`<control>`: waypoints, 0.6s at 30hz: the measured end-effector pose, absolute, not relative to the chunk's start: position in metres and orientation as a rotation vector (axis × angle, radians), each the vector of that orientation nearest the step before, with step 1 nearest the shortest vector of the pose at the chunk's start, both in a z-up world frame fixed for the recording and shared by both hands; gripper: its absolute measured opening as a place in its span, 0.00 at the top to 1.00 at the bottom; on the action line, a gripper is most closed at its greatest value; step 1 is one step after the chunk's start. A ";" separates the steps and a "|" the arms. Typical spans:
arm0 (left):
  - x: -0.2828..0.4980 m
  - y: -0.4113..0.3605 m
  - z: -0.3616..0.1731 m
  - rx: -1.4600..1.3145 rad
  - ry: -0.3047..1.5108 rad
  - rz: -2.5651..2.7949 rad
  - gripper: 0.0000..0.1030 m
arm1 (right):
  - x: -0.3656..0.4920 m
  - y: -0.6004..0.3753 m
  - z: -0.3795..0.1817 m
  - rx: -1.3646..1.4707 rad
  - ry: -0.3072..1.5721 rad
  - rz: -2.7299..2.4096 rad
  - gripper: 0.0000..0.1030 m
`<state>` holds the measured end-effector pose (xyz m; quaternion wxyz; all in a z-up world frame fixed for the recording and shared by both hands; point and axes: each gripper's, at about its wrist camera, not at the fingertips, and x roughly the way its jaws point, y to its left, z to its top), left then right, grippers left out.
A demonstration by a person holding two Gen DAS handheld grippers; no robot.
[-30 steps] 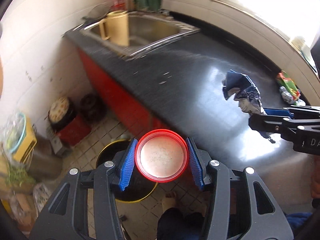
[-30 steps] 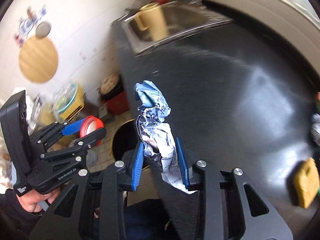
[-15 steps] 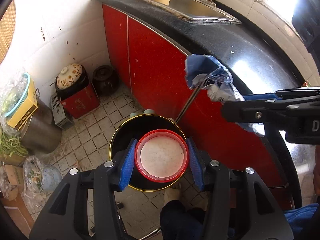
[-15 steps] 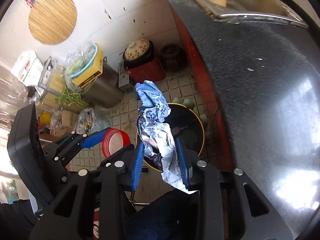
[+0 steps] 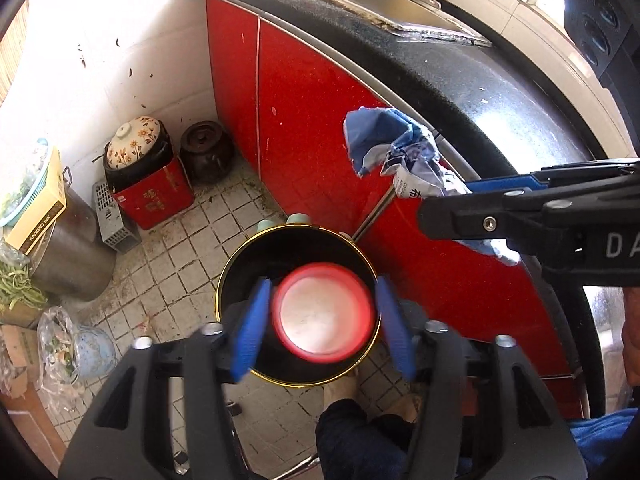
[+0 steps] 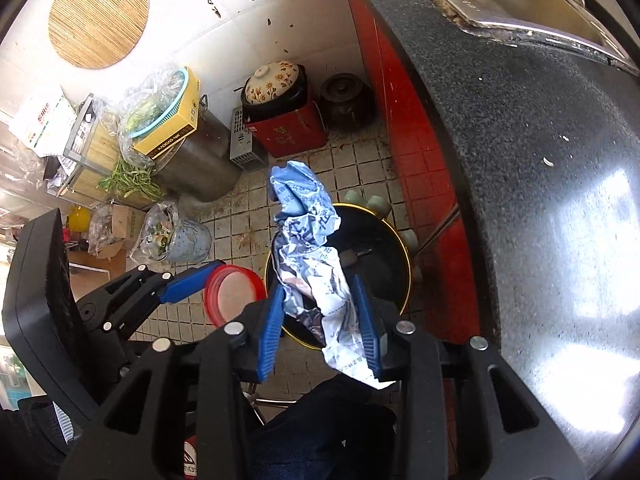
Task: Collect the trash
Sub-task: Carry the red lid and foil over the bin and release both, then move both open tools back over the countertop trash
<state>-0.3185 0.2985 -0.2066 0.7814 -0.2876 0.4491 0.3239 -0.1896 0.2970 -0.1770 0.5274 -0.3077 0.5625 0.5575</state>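
A red-rimmed round lid [image 5: 325, 317] hangs between the blue pads of my left gripper [image 5: 322, 326], right above a black bin with a yellow rim [image 5: 232, 270]. The pads stand clearly apart from the lid and look motion-blurred. The lid also shows in the right wrist view [image 6: 232, 292]. My right gripper [image 6: 320, 330] is shut on a crumpled blue and white wrapper [image 6: 310, 248], held above the same bin [image 6: 402, 270]. In the left wrist view the wrapper [image 5: 396, 156] sits to the upper right of the bin.
Red cabinet doors [image 5: 304, 112] under a black counter [image 5: 500, 92] stand just right of the bin. Pots, a red box [image 5: 154, 192], a steel drum [image 5: 74, 248] and bags of scraps [image 6: 168, 236] crowd the tiled floor to the left. The person's legs are below.
Both grippers moved off the counter and down over the bin. The left gripper's pads have spread away from the lid; half a second ago they were pressed on it.
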 end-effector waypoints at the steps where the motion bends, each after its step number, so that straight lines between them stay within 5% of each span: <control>1: -0.319 0.298 -0.207 -0.628 0.965 0.698 0.29 | -0.190 0.299 -0.177 -0.735 1.343 1.334 0.50; 9: -0.323 0.294 -0.198 -0.597 0.988 0.711 0.14 | -0.185 0.289 -0.155 -0.688 1.295 1.371 0.27; 18: -0.285 0.262 -0.134 -0.464 0.956 0.666 0.07 | -0.117 0.201 -0.069 -0.497 1.135 1.273 0.15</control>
